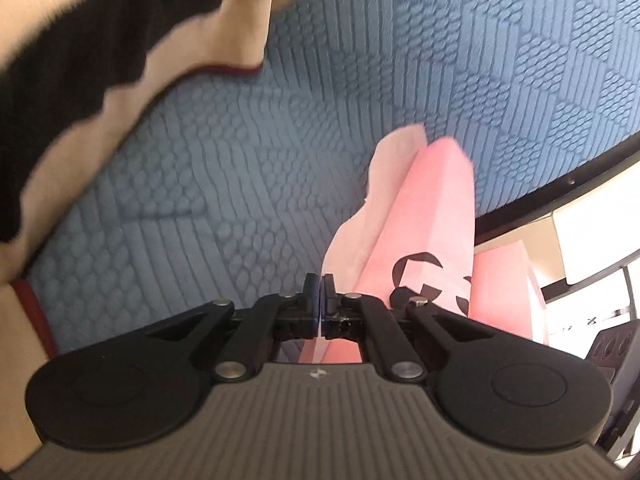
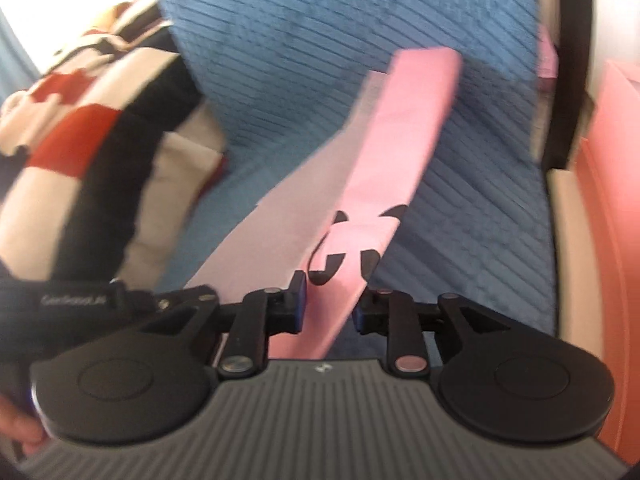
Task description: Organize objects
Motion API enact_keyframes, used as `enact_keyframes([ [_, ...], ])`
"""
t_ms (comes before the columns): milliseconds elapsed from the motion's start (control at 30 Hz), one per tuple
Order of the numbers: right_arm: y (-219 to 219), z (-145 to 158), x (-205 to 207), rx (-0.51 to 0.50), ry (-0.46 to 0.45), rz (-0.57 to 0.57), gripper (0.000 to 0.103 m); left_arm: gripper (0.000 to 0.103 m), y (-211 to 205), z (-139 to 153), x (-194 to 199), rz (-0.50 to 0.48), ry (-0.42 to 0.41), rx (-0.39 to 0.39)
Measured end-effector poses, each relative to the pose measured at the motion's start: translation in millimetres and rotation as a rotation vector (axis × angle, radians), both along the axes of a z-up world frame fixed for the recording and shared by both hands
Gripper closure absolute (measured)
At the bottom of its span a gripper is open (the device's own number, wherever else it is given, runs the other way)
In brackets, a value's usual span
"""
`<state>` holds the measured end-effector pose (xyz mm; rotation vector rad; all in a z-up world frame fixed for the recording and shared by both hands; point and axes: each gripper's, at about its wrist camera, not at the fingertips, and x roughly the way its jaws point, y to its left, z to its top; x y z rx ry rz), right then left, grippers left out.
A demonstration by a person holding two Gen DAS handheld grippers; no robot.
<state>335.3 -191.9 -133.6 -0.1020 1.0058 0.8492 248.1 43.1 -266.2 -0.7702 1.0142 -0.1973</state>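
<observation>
In the left wrist view, the left gripper (image 1: 321, 296) has its jaws pressed together, apparently pinching the pale edge of a pink paper bag (image 1: 430, 236) that rises just ahead and to the right of the fingertips; the nip itself is too tight to see clearly. Held by an edge, the bag can likely be lifted or flattened. Behind it spreads a blue textured mat (image 1: 200, 184), with a striped blanket (image 1: 100, 40) up and to the left, and a second pink bag (image 1: 504, 288) to the right.

In the right wrist view, the right gripper (image 2: 331, 302) stands part-open, the pink paper bag (image 2: 384, 168) passing between its fingers, perhaps about to be clasped. The striped blanket (image 2: 80, 152) crowds the left; a coral-pink panel (image 2: 612, 240) closes off the right.
</observation>
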Motion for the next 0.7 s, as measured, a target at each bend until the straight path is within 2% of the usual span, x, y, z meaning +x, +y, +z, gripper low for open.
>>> enact_keyframes([
  [167,-6.8,-12.0,9.0,-0.034,-0.001,-0.072,0.073,0.102,-14.4,-10.5,2.0,-0.032,0.033,0.011],
  [300,-8.4,-12.0,4.6,-0.058,-0.062,-0.083,0.06,0.102,-12.7,-14.3,3.3,-0.027,0.051,-0.01],
  [433,-20.5,2.7,-7.1,-0.051,-0.125,-0.075,0.059,0.102,-9.3,-17.5,5.3,-0.02,0.065,-0.056],
  [567,-36.8,23.0,-28.9,-0.022,-0.201,-0.023,0.042,0.102,-9.3,-19.0,6.3,-0.024,0.068,-0.091],
  [700,-50.1,39.0,-56.3,-0.022,-0.246,0.02,0.042,0.102,-10.3,-18.3,7.0,-0.024,0.068,-0.099],
])
